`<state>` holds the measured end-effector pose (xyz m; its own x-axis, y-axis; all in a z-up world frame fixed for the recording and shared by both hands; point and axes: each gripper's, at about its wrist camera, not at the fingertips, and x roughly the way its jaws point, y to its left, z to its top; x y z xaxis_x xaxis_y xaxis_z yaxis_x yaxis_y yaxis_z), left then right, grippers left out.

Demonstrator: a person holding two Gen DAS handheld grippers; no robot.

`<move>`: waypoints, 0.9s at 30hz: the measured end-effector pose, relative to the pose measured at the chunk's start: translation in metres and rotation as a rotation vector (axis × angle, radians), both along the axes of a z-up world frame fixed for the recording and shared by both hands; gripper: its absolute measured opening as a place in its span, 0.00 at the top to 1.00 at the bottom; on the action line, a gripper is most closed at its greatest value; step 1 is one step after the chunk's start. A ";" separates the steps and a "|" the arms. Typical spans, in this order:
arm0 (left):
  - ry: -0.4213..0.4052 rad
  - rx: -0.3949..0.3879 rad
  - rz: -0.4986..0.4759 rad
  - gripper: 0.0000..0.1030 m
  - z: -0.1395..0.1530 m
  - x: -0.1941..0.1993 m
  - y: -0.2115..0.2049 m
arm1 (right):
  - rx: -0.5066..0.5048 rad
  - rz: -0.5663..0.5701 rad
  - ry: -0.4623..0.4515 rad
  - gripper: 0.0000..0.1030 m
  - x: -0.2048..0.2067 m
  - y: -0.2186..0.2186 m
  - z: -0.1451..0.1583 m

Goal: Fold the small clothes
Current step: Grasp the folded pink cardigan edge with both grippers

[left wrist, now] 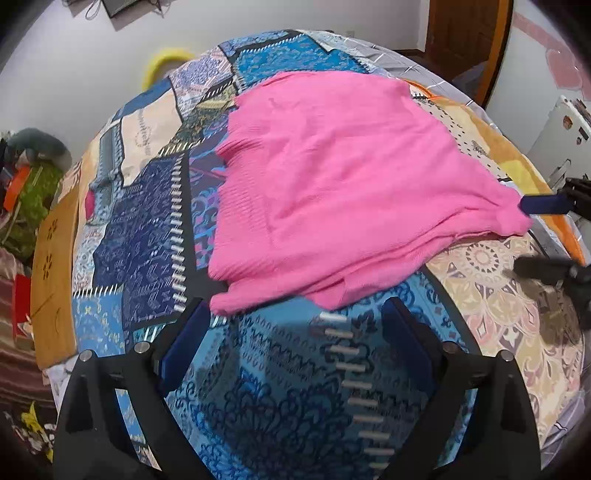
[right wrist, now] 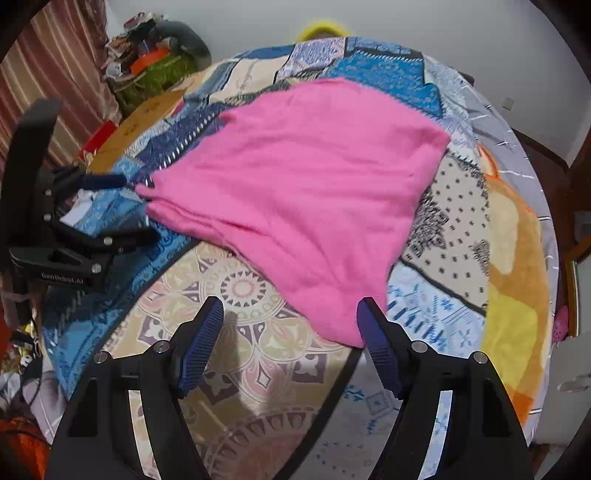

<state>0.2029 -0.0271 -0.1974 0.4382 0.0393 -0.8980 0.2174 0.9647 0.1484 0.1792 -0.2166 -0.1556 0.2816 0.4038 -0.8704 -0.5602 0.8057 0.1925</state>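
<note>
Lying folded across the middle of both views is your pink knitted garment (left wrist: 332, 192), spread on the patchwork bedspread (left wrist: 147, 206). In the left wrist view it fills the centre and upper right of the frame, with a ribbed band along its left side and layered edges showing along its lower side. One corner runs out to a point at the right edge of that view, and another corner drops to the lower centre, just above your left gripper (left wrist: 295, 325).

Your left gripper stands wide, its blue pads apart at the bottom of the frame with only blue-patterned bedspread between them. The tip of its left finger (left wrist: 195, 317) sits just beside the garment's lower left corner; whether it touches there, you cannot tell.

Your right gripper (right wrist: 290, 314) is also open, with nothing pinched between the pads. In the right wrist view the garment's lowest corner hangs down to the tip of the right finger (right wrist: 373, 325) and seems to meet it, while the left finger is over the mandala patch (right wrist: 240, 288), clear of the cloth.

In the right wrist view your other tool shows at the left edge, its blue pad pointing at the garment's left corner. Beyond the bed, a heap of clutter (right wrist: 155, 48) sits at the upper left against a striped curtain (right wrist: 55, 74), and a wooden door (left wrist: 469, 26) shows at the upper right of the left wrist view.
</note>
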 end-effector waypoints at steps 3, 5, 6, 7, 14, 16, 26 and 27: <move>-0.009 -0.015 -0.008 0.08 -0.004 0.005 -0.002 | -0.008 0.006 -0.008 0.31 0.001 0.003 -0.006; -0.012 -0.031 -0.010 0.08 -0.008 0.009 -0.002 | -0.002 0.013 -0.010 0.31 0.004 0.005 -0.007; -0.010 -0.040 -0.013 0.08 -0.010 0.011 -0.002 | -0.002 0.017 -0.008 0.31 0.005 0.006 -0.008; -0.008 -0.049 -0.014 0.08 -0.011 0.013 -0.003 | 0.000 0.017 -0.009 0.31 0.006 0.006 -0.009; 0.022 -0.122 -0.059 0.34 -0.015 0.020 -0.006 | -0.017 0.018 -0.035 0.48 0.012 0.011 -0.014; 0.024 -0.131 -0.066 0.41 -0.015 0.020 -0.007 | -0.028 0.016 -0.049 0.54 0.013 0.012 -0.015; -0.024 -0.082 -0.065 0.93 -0.009 0.025 -0.018 | -0.021 0.012 -0.096 0.91 0.016 0.011 -0.007; -0.031 -0.087 -0.057 0.94 -0.006 0.027 -0.016 | -0.015 0.011 -0.109 0.91 0.015 0.011 -0.004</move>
<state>0.2295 -0.0430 -0.2038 0.4647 -0.0638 -0.8831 0.2692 0.9604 0.0723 0.1941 -0.2057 -0.1592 0.3702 0.3947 -0.8409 -0.5860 0.8016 0.1183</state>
